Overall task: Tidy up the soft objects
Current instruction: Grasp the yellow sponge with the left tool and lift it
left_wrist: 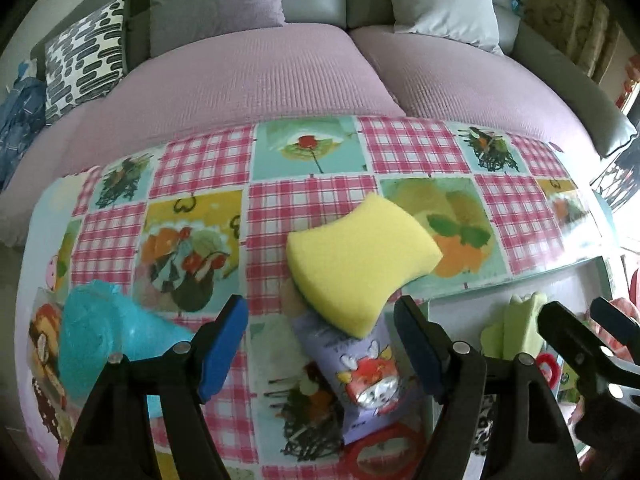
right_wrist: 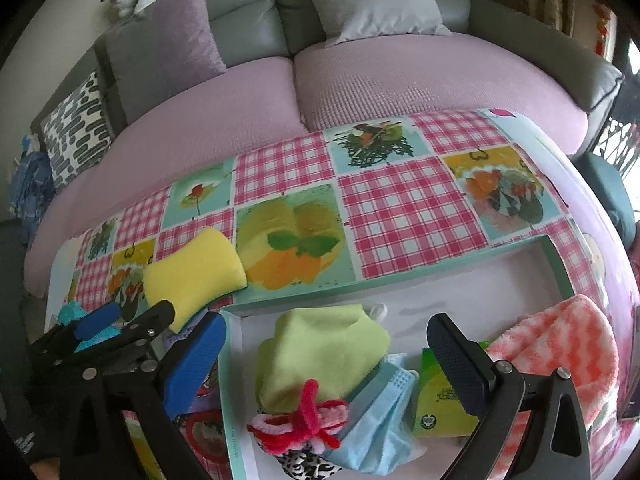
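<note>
A yellow sponge (left_wrist: 360, 256) lies tilted on the table, its near end propped on a purple tissue pack (left_wrist: 360, 376). My left gripper (left_wrist: 322, 304) stands open just short of it, and its blue pads (left_wrist: 224, 344) do not press the sponge. In the right wrist view the sponge (right_wrist: 192, 276) sits left of a white, teal-rimmed box (right_wrist: 384, 276). My right gripper (right_wrist: 326, 320) hangs open over that box, above a green cloth (right_wrist: 324, 352). A light-blue face mask (right_wrist: 380, 420) and red and pink pipe cleaners (right_wrist: 304, 416) lie beside the cloth.
A teal mesh puff (left_wrist: 100, 340) and a red ring (left_wrist: 384, 452) lie near the left gripper. A green pack (right_wrist: 440, 404) sits in the box, and a pink fluffy cloth (right_wrist: 560, 348) drapes its right edge. A lilac-covered sofa (left_wrist: 280, 68) stands behind the chequered table (left_wrist: 416, 144).
</note>
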`<state>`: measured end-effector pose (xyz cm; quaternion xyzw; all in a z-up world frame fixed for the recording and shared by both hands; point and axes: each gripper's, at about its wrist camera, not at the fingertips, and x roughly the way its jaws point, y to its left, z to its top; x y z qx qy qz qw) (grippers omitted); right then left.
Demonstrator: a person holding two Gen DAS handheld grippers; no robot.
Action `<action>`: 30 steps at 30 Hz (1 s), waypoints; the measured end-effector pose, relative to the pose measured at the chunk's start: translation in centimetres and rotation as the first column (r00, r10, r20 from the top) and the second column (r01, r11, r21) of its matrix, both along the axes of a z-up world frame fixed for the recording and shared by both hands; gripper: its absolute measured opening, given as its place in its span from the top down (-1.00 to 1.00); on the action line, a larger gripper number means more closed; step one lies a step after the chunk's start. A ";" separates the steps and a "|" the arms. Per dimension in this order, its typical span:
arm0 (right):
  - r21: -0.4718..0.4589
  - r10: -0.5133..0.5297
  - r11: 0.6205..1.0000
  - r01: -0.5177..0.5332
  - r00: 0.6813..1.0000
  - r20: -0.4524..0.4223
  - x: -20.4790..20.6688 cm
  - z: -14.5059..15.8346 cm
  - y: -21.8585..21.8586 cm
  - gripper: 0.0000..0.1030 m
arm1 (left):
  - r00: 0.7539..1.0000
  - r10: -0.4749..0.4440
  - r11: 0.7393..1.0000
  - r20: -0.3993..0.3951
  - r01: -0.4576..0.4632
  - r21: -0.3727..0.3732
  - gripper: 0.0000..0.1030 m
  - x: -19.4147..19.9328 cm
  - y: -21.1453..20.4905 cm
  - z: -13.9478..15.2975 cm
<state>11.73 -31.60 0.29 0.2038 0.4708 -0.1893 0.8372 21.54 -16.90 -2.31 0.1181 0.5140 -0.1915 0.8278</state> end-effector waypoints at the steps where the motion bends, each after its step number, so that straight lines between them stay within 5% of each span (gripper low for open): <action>1: 0.004 -0.006 1.000 0.006 1.000 0.000 0.0 0.0 -0.1 -0.98 | 1.000 -0.004 1.000 -0.003 0.004 0.008 -0.49 0.1 -0.2 -0.3; 9: 0.014 -0.007 1.000 0.007 1.000 -0.010 0.2 -0.5 -0.2 -0.98 | 1.000 -0.013 1.000 -0.003 0.013 -0.001 -0.38 1.0 -0.5 -1.5; 14: 0.006 0.001 1.000 -0.001 1.000 -0.012 0.2 -0.4 0.2 -0.98 | 1.000 -0.027 0.999 -0.015 0.026 -0.043 0.13 1.0 -0.5 -1.4; 30: -0.004 0.040 0.999 -0.040 0.999 -0.028 0.7 -0.7 1.3 -0.98 | 0.999 0.042 0.994 -0.004 -0.043 -0.097 0.32 1.0 2.3 0.1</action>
